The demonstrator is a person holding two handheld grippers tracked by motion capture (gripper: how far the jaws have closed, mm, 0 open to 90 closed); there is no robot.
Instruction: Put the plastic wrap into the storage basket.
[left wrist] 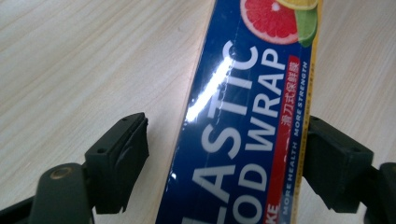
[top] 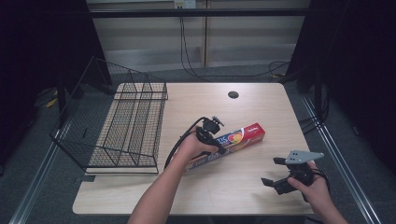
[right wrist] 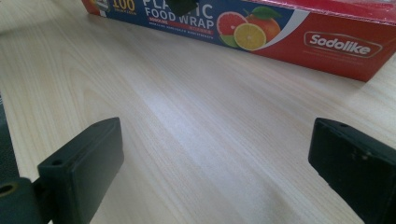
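The plastic wrap box (top: 233, 142) lies slantwise on the worktop (top: 243, 186) near its middle. The wire rack (top: 126, 126) stands to its left, overhanging the worktop's left edge. The left tongs (top: 219, 148) straddle the box; the right tongs (top: 273, 171) sit to its right, nearer the front edge.

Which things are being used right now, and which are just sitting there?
In use:
- wrap box
- left gripper, jaws around the box, one side not touching

Just sitting:
- wire basket
- right gripper, open, off to the side
- table
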